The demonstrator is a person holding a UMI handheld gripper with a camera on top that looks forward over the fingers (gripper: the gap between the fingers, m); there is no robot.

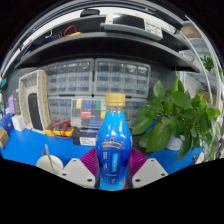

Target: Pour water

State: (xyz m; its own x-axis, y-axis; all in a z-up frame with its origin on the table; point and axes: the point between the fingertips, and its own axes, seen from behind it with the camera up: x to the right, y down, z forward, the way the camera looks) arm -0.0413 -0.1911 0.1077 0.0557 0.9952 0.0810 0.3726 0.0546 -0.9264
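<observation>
— What can't you make out here?

— The blue bottle (113, 145) runs out of sight at its base; its lower part sinks below the view, so where it rests is hidden.

— And the hand-held gripper (113, 170)?

— Only the finger ends show. Whether the pads (90, 160) press the bottle I cannot tell.

— The label?

— Too small to read.

— Behind it?

— The drawer cabinet (95, 85) holds things too small to name, and the bottle covers part of it. The plant (175, 115) hides the table (30, 150) beneath it.
</observation>
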